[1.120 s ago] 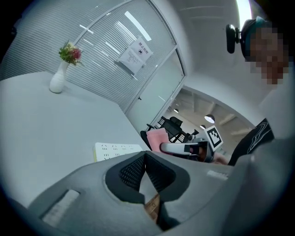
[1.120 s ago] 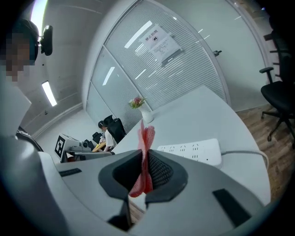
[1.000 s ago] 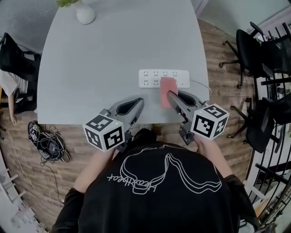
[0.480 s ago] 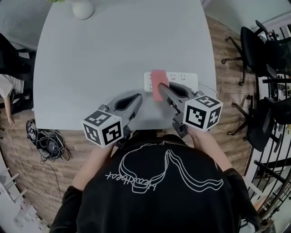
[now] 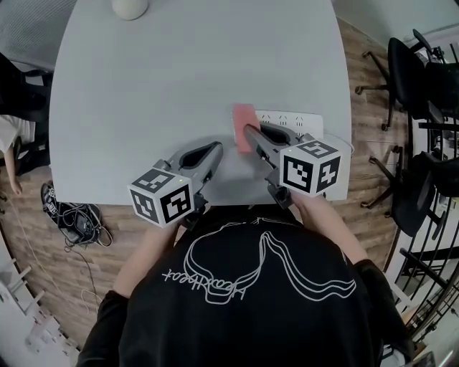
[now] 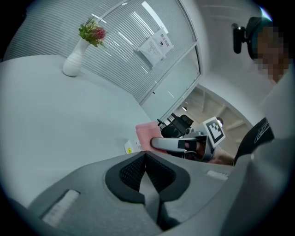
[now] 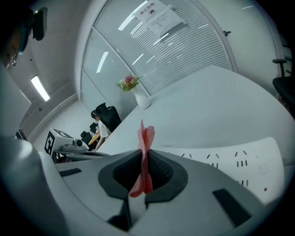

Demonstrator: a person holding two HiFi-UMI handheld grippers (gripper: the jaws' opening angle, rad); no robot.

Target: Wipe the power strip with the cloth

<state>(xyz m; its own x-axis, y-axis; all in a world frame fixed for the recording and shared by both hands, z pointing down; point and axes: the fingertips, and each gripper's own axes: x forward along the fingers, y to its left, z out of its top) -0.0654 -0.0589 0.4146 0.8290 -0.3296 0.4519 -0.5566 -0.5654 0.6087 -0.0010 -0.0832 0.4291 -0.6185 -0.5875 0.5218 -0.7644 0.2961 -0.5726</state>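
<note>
A white power strip (image 5: 292,122) lies on the grey table (image 5: 179,79), near its front right edge. My right gripper (image 5: 248,134) is shut on a pink cloth (image 5: 243,127), which hangs over the strip's left end. In the right gripper view the cloth (image 7: 145,156) stands pinched between the jaws, with the strip (image 7: 239,161) to their right. My left gripper (image 5: 213,152) sits to the left of the strip, shut and holding nothing. The left gripper view shows the cloth (image 6: 146,136) and the strip's end (image 6: 130,146) beyond the jaws.
A white vase (image 5: 130,7) with flowers stands at the table's far edge. Black office chairs (image 5: 419,79) stand on the wooden floor to the right. A tangle of cables (image 5: 75,222) lies on the floor at left. The strip's cord (image 5: 343,143) runs off to the right.
My right gripper has carried the pink cloth leftward along the power strip, from its right half to its left end. The left gripper has stayed put.
</note>
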